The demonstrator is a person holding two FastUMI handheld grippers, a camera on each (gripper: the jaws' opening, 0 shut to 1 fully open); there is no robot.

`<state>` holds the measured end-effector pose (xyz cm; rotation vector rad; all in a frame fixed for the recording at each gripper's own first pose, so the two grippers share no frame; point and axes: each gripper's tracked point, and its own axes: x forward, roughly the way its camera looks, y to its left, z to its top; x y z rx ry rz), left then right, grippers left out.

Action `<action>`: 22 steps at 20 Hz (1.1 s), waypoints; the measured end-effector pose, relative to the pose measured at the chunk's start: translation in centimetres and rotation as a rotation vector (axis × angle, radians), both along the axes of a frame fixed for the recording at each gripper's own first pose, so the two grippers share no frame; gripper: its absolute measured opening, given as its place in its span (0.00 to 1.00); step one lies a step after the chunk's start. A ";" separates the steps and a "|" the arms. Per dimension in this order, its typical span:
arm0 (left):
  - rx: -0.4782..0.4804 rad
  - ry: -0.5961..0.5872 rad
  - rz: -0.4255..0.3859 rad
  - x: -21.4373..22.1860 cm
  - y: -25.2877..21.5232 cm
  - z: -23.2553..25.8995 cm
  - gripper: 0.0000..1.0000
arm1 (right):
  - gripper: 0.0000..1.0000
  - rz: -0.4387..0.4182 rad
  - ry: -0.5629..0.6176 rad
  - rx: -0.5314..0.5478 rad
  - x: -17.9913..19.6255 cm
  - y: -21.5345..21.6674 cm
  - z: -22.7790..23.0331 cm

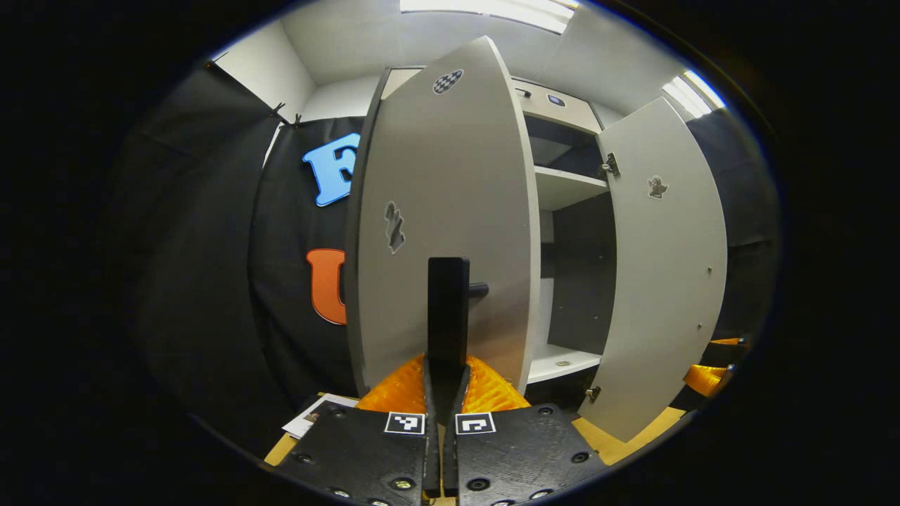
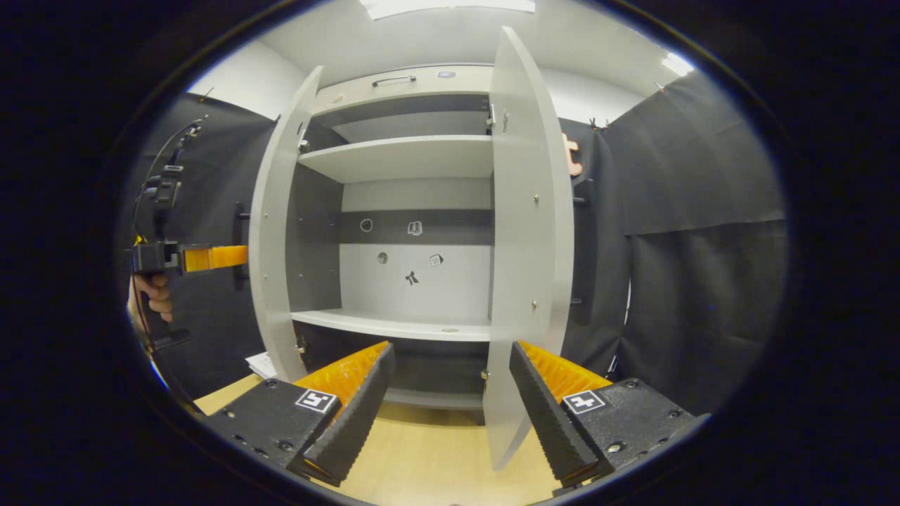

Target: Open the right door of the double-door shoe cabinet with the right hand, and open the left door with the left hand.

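The pale grey shoe cabinet [image 2: 415, 158] stands with both doors swung out. In the left gripper view the left door [image 1: 450, 176] fills the middle, and my left gripper [image 1: 446, 369] is shut on its black upright handle [image 1: 448, 295]. The right door [image 1: 668, 267] hangs open farther right. In the right gripper view my right gripper [image 2: 450, 414] is open, and the open right door [image 2: 527, 232] has its lower edge between the fingers, close to the right-hand one and held by neither. At the left, a hand [image 2: 151, 292] holds the left gripper [image 2: 204, 258] against the left door [image 2: 278, 239].
Inside the cabinet are bare shelves [image 2: 394, 325] and small stickers on the back panel. A drawer with a handle [image 2: 394, 80] sits on top. The cabinet rests on a light wooden surface [image 2: 422, 450]. A sheet of paper [image 2: 264, 364] lies by the left door's foot.
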<state>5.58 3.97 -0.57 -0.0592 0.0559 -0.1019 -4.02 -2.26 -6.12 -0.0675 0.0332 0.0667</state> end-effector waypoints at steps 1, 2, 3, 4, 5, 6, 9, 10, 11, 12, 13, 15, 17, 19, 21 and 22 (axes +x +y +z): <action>0.004 -0.005 0.008 -0.3 0.6 0.0 0.01 | 1.00 0.006 -0.002 0.003 0.1 0.4 0.0; 0.005 -0.005 0.010 -0.6 1.3 -0.1 0.01 | 1.00 0.013 -0.002 0.005 0.3 0.8 -0.1; 0.000 -0.009 0.014 -0.9 1.8 0.0 0.01 | 1.00 0.021 -0.002 0.007 0.5 1.3 -0.1; -0.001 -0.006 0.016 -1.0 2.4 -0.2 0.01 | 1.00 0.030 -0.001 0.008 0.7 1.7 -0.2; 0.000 -0.009 0.021 -1.4 3.0 -0.1 0.01 | 1.00 0.039 0.001 0.007 0.8 2.3 -0.3; 0.004 -0.005 0.028 -1.6 3.6 -0.2 0.01 | 1.00 0.048 0.004 0.005 0.8 2.8 -0.4; 0.052 -0.013 0.077 -2.0 5.8 -0.2 0.01 | 1.00 0.064 0.006 -0.013 1.0 3.8 -0.5; 0.065 -0.014 0.099 -2.2 6.7 -0.3 0.01 | 1.00 0.068 0.007 -0.019 1.1 4.1 -0.6; 0.075 -0.016 0.116 -2.3 7.5 -0.5 0.00 | 1.00 0.071 0.009 -0.026 1.1 4.4 -0.7; 0.078 -0.017 0.132 -2.3 8.4 -0.5 0.00 | 1.00 0.074 0.009 -0.032 1.1 4.6 -0.7; 0.079 -0.017 0.149 -2.3 9.3 -0.5 0.00 | 1.00 0.076 0.010 -0.036 1.2 4.8 -0.7; 0.094 -0.030 0.159 -2.3 11.1 -0.5 0.00 | 1.00 0.083 0.015 -0.044 1.4 5.3 -0.9; 0.061 -0.027 0.135 -2.5 11.4 -0.5 0.00 | 1.00 0.092 0.020 -0.051 1.6 5.9 -1.0; 0.061 -0.037 0.111 -2.3 12.2 -0.6 0.00 | 1.00 0.094 0.035 -0.071 1.7 6.2 -1.5; 0.041 -0.040 0.084 -2.2 12.6 -0.7 0.11 | 1.00 0.090 0.039 -0.078 1.7 6.1 -1.7; 0.035 -0.044 0.068 -2.2 12.7 -0.6 0.00 | 1.00 0.087 0.042 -0.078 1.7 6.0 -1.8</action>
